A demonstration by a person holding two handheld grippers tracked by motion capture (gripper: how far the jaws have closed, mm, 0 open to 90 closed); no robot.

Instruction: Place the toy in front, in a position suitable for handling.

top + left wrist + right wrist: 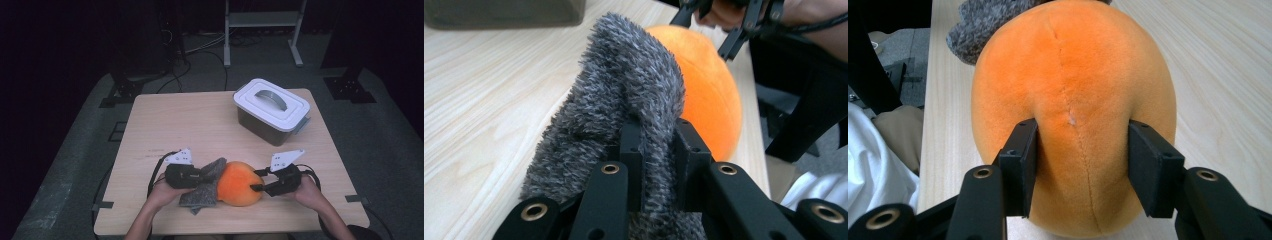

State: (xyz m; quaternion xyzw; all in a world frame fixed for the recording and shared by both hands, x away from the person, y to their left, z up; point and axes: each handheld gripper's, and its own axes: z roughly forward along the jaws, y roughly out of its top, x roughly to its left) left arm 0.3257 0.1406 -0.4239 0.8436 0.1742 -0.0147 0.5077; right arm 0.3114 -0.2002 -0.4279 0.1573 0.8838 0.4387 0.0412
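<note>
An orange plush ball (240, 184) lies near the table's front edge, joined to a grey furry piece (202, 192) on its left. My left gripper (205, 175) is shut on that grey fur; in the left gripper view the fur (624, 95) is pinched between the two jaws of my left gripper (659, 145), with the orange plush (709, 85) behind it. My right gripper (257, 182) grips the ball from the right. In the right gripper view the jaws of my right gripper (1080, 160) press dents into the orange plush (1073, 65) on either side of its seam.
A grey storage box with a white lid and handle (272, 110) stands at the back right of the wooden table (175, 125). A metal frame (262, 30) stands on the floor beyond the table. The person's forearms come in over the front edge.
</note>
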